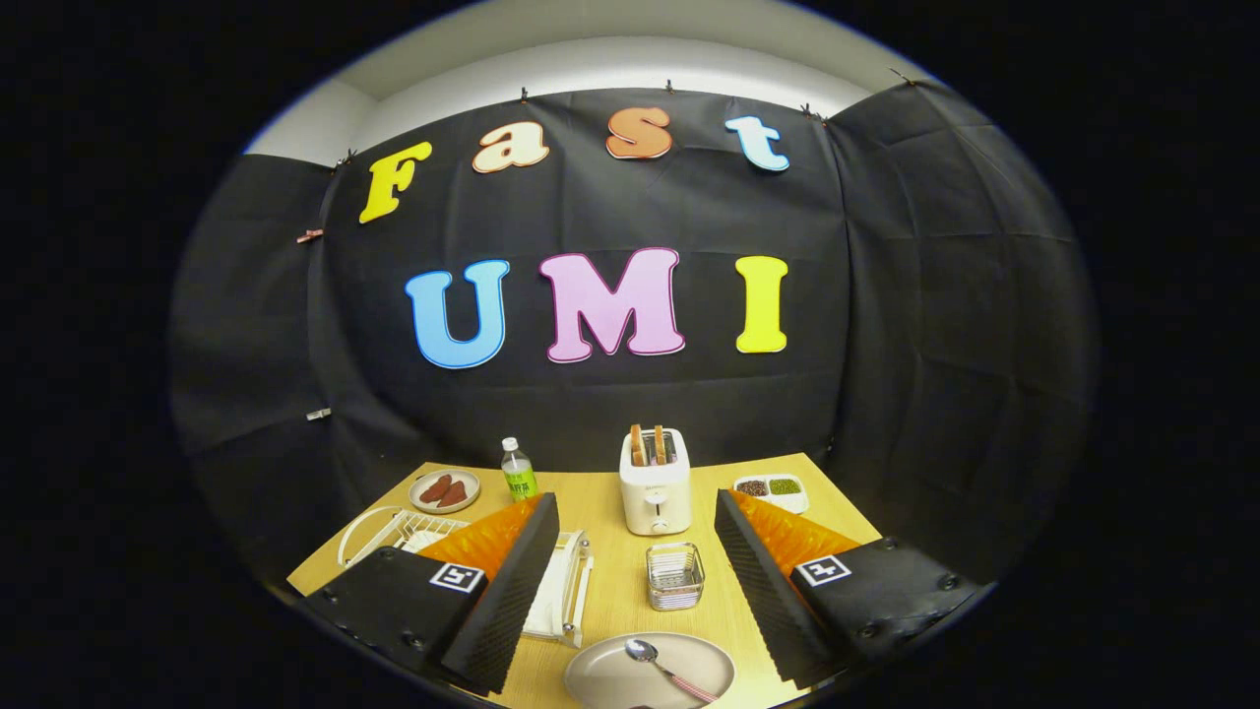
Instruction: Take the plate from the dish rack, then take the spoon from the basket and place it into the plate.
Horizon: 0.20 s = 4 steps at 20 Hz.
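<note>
1. Since the spoon (667, 667) already lies in the plate (602, 677), low centre of the frame, the task looks done; keep the tool (630, 591) clear.
2. Its fingers are spread wide and empty, flanking the basket (674, 576) on the surface (615, 581).
3. Draw back straight, avoiding the rack (563, 589) lower left.

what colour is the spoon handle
Pink, seen in the gripper view; the spoon lies in the plate.

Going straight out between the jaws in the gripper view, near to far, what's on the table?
Plate with the spoon lying in it, then the wire basket, then the toaster holding toast. The gripper hangs open, jaws wide apart and empty.
</note>
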Tool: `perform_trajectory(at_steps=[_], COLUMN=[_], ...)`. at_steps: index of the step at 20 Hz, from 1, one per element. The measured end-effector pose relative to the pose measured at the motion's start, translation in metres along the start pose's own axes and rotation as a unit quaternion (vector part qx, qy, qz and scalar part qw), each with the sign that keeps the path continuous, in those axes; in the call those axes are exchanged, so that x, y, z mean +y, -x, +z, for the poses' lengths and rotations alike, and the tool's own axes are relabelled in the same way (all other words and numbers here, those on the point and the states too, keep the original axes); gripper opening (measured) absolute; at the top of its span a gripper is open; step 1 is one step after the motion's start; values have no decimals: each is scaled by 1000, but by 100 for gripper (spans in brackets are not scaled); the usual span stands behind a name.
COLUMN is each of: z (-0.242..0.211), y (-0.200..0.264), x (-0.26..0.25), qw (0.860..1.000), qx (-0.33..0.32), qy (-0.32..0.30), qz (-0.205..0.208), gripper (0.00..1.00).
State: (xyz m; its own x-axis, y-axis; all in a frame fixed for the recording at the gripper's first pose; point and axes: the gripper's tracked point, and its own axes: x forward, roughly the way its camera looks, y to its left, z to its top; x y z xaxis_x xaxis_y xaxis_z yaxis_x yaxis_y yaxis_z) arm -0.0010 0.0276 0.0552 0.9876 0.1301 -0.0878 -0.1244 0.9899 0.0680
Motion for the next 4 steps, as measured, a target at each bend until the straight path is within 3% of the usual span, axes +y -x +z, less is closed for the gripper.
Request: perform_trajectory(at_steps=[4], z=[-1], y=[-5], x=[9], qw=[1000], qx=[2], qy=[-6], qz=[5], gripper=[98])
